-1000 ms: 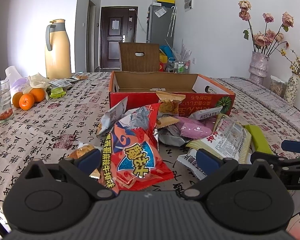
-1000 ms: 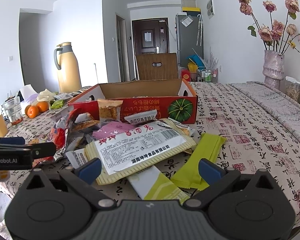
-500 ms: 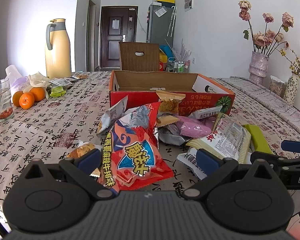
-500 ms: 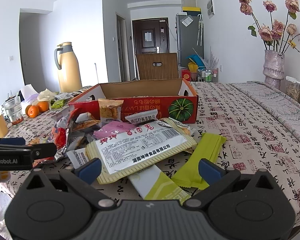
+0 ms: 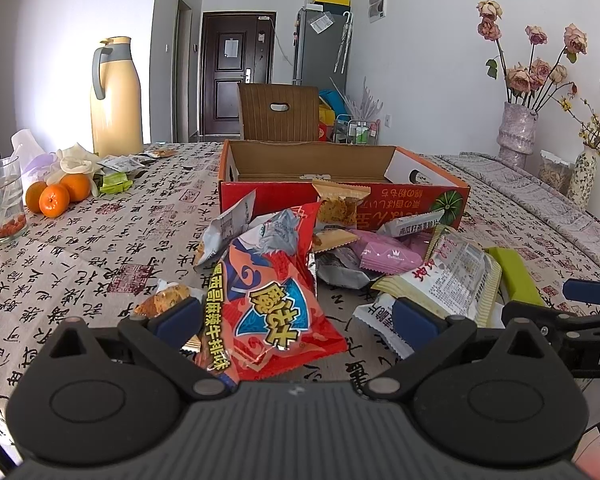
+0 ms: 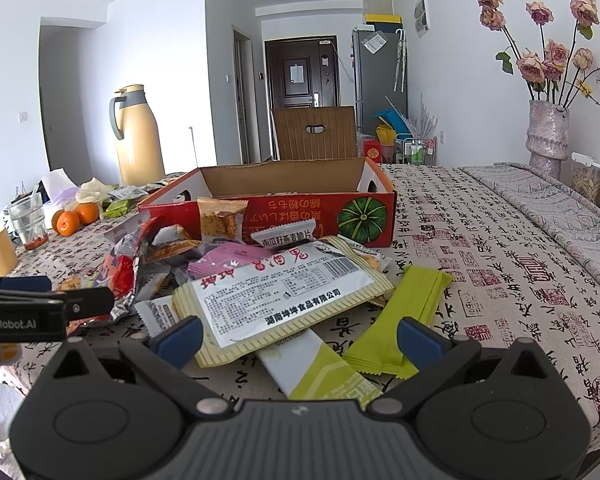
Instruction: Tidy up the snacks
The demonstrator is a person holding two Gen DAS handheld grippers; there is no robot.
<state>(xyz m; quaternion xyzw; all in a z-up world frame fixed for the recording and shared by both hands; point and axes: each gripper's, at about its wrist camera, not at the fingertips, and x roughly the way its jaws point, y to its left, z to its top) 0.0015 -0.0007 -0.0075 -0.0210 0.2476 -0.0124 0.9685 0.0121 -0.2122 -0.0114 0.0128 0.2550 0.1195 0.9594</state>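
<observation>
- My left claw [image 5: 294, 316] stands with its jaws apart and nothing between them, low over the near edge of the worktop [image 5: 80, 248].
- My right claw [image 6: 298, 338] is likewise spread and empty, alongside the left at about the same height.
- The snacks lie in a loose heap on the worktop, between both claws and the box [image 5: 340, 196], which is open and appears empty from here.
- The red bag [image 5: 268, 296] lies directly ahead of my left claw, its near end reaching in between the spread fingers. Its long axis runs away from me toward the box, leaning slightly right.
- The white-label pack [image 6: 280, 292] sits just ahead of my right claw, tilted, its long axis running from near-left to far-right, resting on other packets.
- A green stick [image 6: 400, 316] lies flat to the right of that pack, its near end close to my right finger [image 6: 420, 340].
- Judgement: the left claw is nearer the red bag and already lined up with it; a short advance and closing across its width should take it. The box lies straight beyond.
- Risk: the foil is slick and crinkled, so a shallow nip may slip.
</observation>
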